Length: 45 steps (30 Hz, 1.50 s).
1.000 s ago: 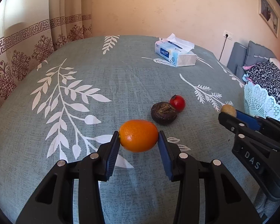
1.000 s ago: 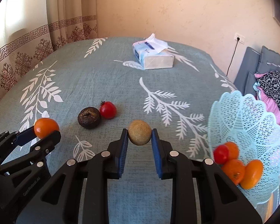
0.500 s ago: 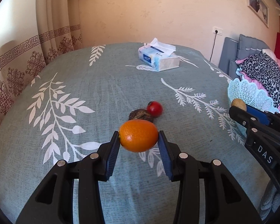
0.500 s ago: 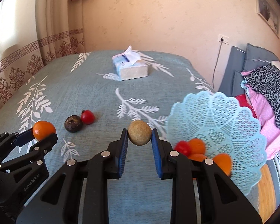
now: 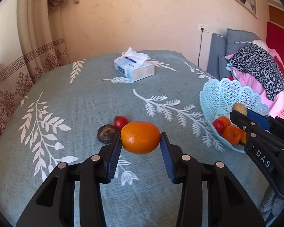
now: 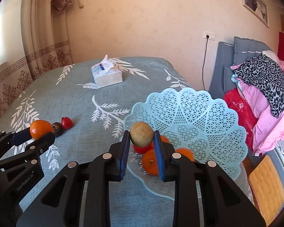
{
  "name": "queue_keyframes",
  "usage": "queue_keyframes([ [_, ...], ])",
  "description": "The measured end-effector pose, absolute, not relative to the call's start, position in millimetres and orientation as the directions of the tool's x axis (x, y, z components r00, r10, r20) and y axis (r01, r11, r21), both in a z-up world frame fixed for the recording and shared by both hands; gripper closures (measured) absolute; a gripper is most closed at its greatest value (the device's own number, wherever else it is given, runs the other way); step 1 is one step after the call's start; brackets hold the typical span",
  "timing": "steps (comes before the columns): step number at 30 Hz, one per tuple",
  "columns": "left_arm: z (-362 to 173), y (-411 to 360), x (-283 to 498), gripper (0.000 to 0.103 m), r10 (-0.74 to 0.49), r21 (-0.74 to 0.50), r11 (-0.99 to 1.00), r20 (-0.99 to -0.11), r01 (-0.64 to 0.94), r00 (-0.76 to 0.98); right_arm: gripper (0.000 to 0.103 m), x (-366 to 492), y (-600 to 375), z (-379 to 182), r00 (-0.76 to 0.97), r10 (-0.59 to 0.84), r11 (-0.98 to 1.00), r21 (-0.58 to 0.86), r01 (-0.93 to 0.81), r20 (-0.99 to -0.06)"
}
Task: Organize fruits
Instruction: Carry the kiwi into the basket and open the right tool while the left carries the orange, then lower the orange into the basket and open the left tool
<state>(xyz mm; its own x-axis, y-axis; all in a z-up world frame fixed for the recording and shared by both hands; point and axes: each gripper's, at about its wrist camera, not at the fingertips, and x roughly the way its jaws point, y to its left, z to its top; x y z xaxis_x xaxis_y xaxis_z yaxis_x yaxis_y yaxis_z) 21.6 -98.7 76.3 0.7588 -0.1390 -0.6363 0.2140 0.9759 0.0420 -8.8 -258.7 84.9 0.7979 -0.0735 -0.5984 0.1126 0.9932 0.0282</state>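
My left gripper (image 5: 141, 141) is shut on an orange (image 5: 140, 137) and holds it above the bed. My right gripper (image 6: 142, 139) is shut on a round tan-brown fruit (image 6: 141, 136) and holds it over the near rim of the light blue lattice basket (image 6: 204, 117). The basket holds several oranges (image 6: 150, 162) and a red tomato (image 6: 141, 149). A dark brown fruit (image 5: 106, 136) and a red tomato (image 5: 120, 122) lie together on the bedspread, left of the basket. The right gripper also shows in the left wrist view (image 5: 240, 113), over the basket (image 5: 227, 94).
A tissue box (image 5: 133, 69) sits at the far side of the teal leaf-patterned bedspread (image 5: 75, 98). Curtains (image 5: 34, 43) hang at the left. Pillows and folded clothes (image 6: 265, 87) are piled at the right. A wooden stool top (image 6: 267, 187) is below them.
Both grippers have moved right with their fruits. The basket has come nearer, and the tan-brown fruit is now over its near rim.
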Motion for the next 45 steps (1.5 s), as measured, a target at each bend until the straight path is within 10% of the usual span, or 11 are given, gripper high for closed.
queue_keyframes([
  [26,84.9,-177.4,28.3,0.061,-0.237,0.061,0.934,-0.635,0.353,0.735,0.077,-22.1,-337.9,74.4,0.776,-0.148,0.96,0.099,0.261,-0.613],
  [45,86.6,-204.8,40.7,0.061,-0.289,0.053,0.909,-0.635,0.413,0.717,0.053,-23.8,-355.7,71.5,0.773,-0.182,0.94,0.123,0.317,-0.607],
])
